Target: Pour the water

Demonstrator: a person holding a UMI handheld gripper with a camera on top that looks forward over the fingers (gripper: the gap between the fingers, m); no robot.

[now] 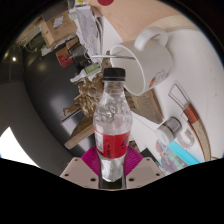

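clear bottle (pixel 113 125), black cap, red label, upright, clamped in gripper (pixel 113 168)

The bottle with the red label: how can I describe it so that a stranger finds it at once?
Start at the tool, whose pink pads show low in the view. The bottle stands up between its two fingers, which grip its lower part. It is clear plastic with a black cap and a red label, unlike the white cup beyond it.
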